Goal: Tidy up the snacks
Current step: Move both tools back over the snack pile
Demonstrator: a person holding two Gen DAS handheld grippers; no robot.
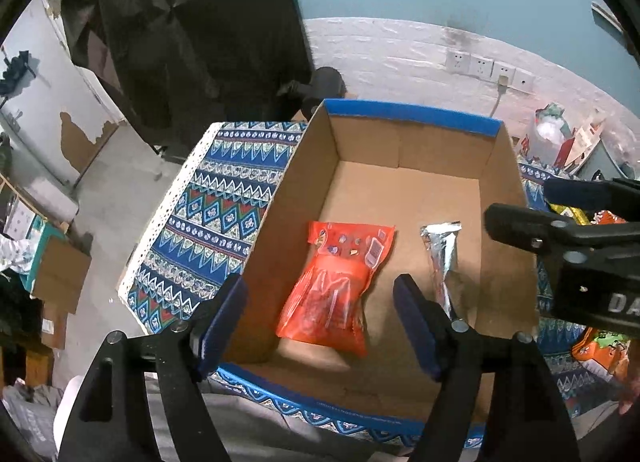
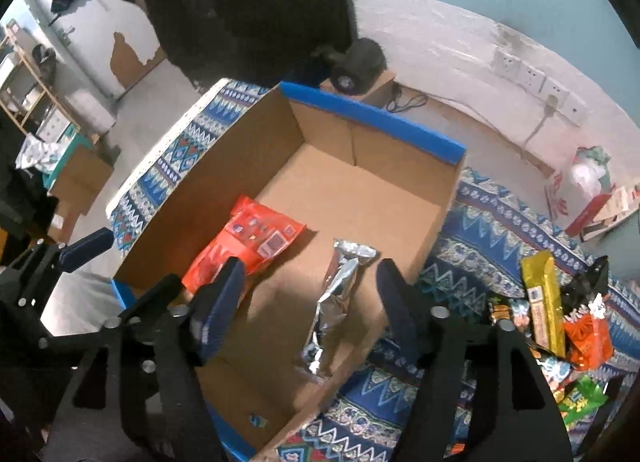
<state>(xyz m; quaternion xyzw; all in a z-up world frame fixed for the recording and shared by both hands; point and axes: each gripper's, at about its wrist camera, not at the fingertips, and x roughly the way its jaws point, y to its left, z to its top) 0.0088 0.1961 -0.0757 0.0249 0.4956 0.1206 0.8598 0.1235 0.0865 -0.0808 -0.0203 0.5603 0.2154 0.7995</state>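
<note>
The left hand-held gripper (image 1: 320, 318) and right hand-held gripper (image 2: 308, 298) are hanging spread and empty over the box (image 1: 416, 197) on the desk (image 1: 224, 197). Inside are lying an orange pack (image 1: 336, 286) and a foil pack (image 2: 336, 294), both light, soft, crinkly; gripping mid-body looks safest

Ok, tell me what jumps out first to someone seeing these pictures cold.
The open cardboard box with its blue rim fills the middle of both views, standing on a blue patterned cloth. On its floor lie an orange snack bag toward the left and a silver packet toward the right, apart from each other. Outside the box on the right, a pile of bright snacks waits on the cloth.
</note>
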